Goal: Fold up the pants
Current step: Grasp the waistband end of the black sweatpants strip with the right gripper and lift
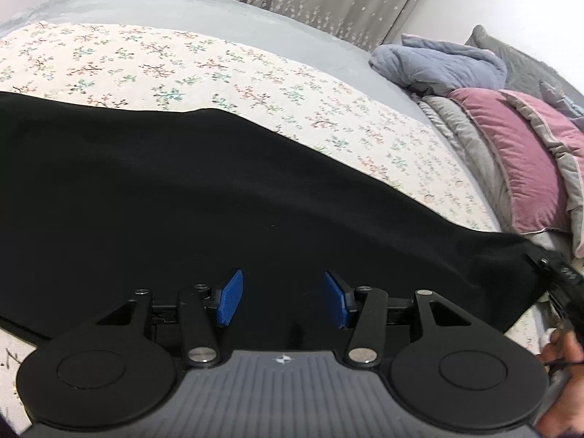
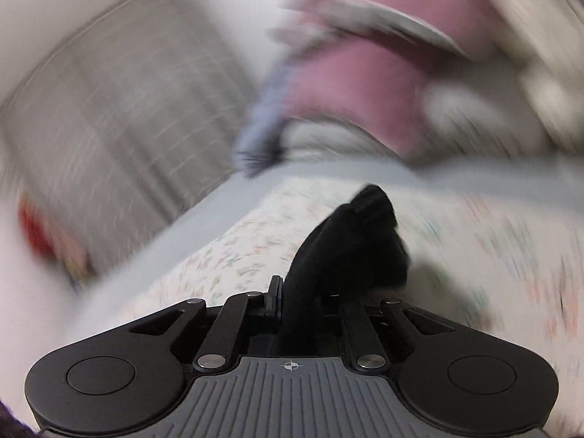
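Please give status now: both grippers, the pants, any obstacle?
Left gripper open, above the black cloth pants. Right gripper shut on pants. Pink velvet pillow beside, not blocking.

1. The wide black fabric pants [image 1: 189,197] are running off the left wrist view's left edge, and their near part is lying hidden behind the left tool [image 1: 283,299].
2. The right tool [image 1: 564,284] is showing only as a dark sliver at that view's right edge, cut off.
3. The right wrist view is smearing with motion: the pink and grey pillows [image 2: 365,73] and the floral white bedspread [image 2: 492,237] are blurring past detail.
4. A red blurred object [image 2: 34,226] at left is too smeared to identify.
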`<action>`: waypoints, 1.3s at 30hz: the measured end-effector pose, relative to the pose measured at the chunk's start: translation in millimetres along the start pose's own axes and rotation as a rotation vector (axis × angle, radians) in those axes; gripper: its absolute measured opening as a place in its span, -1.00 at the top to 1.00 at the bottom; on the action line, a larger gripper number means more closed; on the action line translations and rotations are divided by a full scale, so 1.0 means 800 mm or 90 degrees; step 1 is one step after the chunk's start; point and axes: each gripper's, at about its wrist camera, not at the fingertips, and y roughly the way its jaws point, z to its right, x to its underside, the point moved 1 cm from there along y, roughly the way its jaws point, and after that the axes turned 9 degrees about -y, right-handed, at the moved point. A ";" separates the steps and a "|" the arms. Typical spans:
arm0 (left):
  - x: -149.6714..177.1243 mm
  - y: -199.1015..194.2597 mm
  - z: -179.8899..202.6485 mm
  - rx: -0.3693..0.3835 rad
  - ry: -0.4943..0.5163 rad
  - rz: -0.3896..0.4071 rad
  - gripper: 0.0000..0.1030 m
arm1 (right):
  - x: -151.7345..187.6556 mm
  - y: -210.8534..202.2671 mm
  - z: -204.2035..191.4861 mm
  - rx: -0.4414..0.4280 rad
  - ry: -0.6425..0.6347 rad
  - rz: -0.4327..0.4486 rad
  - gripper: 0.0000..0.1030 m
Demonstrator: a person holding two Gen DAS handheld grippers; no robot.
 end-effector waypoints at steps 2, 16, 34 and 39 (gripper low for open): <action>-0.001 0.000 0.000 0.019 -0.009 -0.004 0.13 | 0.004 -0.004 -0.045 -0.019 -0.121 0.012 0.78; 0.000 0.025 -0.030 0.127 -0.152 -0.082 0.03 | 0.195 -0.024 -0.243 -0.092 -0.840 -0.034 0.79; -0.004 0.045 -0.026 0.200 -0.206 -0.101 -0.25 | 0.174 -0.017 -0.239 -0.099 -0.771 -0.037 0.43; -0.001 0.061 -0.015 0.243 -0.234 -0.125 -0.38 | 0.171 -0.012 -0.238 -0.115 -0.740 -0.045 0.30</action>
